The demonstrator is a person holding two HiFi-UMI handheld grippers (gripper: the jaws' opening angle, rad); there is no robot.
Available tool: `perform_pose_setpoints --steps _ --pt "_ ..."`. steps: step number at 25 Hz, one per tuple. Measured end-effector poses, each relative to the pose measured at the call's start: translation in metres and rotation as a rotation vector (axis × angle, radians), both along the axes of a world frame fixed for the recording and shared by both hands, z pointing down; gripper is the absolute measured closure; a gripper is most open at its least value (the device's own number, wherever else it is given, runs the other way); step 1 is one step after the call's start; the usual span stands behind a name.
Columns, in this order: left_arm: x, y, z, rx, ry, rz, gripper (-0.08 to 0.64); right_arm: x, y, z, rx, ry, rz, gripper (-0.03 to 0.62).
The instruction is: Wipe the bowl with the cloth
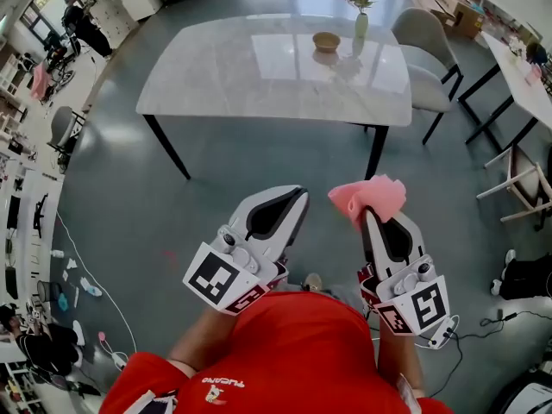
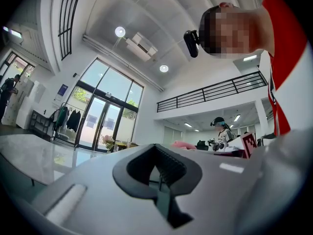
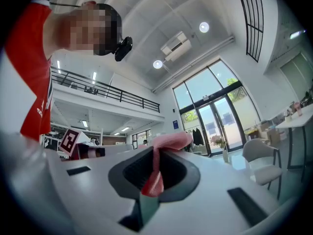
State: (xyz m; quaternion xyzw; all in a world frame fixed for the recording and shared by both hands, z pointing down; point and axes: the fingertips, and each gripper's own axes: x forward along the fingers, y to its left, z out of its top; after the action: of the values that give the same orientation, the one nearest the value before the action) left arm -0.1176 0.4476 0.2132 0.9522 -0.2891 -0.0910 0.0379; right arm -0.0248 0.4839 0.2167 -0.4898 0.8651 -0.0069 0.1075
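A small tan bowl (image 1: pixel 326 41) sits on the far side of a white marble table (image 1: pixel 216 80), well ahead of both grippers. My right gripper (image 1: pixel 366 212) is shut on a pink cloth (image 1: pixel 369 198), which bunches out beyond its tips. In the right gripper view the pink cloth (image 3: pixel 157 168) is pinched between the closed jaws. My left gripper (image 1: pixel 300 195) is shut with nothing in it; the left gripper view shows its jaws closed together and empty. Both grippers hang over the grey floor, short of the table.
A vase with flowers (image 1: pixel 360 11) stands next to the bowl. A grey chair (image 1: pixel 423 50) sits at the table's right end. Another white table (image 1: pixel 522 72) and a wooden chair (image 1: pixel 522 184) are at the right. Cables (image 1: pixel 86 274) lie on the floor at left.
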Motion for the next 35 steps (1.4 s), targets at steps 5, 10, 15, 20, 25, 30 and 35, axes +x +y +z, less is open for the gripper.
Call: perform_pose_setpoints --steps 5,10,15,20,25,30,35 --pt "0.022 -0.005 0.002 0.009 -0.021 -0.029 0.555 0.027 -0.007 0.003 0.005 -0.010 -0.021 0.572" --pt "0.023 -0.001 0.000 0.018 -0.031 -0.048 0.555 0.034 -0.005 0.002 0.011 -0.015 -0.030 0.572" --pt "0.023 -0.004 0.000 0.020 -0.036 -0.071 0.555 0.039 -0.008 0.003 0.013 -0.020 -0.039 0.572" --pt "0.016 -0.010 0.001 0.026 -0.034 -0.085 0.555 0.037 -0.013 0.002 0.025 -0.021 -0.040 0.572" --pt "0.020 -0.026 0.005 0.031 -0.025 -0.078 0.555 0.043 -0.026 0.005 0.029 -0.015 -0.020 0.572" --pt "0.022 -0.057 0.005 0.040 -0.015 -0.067 0.555 0.043 -0.056 0.002 0.035 -0.005 -0.009 0.572" --pt "0.015 -0.096 0.007 0.039 -0.011 -0.061 0.555 0.038 -0.094 0.004 0.026 0.006 0.002 0.572"
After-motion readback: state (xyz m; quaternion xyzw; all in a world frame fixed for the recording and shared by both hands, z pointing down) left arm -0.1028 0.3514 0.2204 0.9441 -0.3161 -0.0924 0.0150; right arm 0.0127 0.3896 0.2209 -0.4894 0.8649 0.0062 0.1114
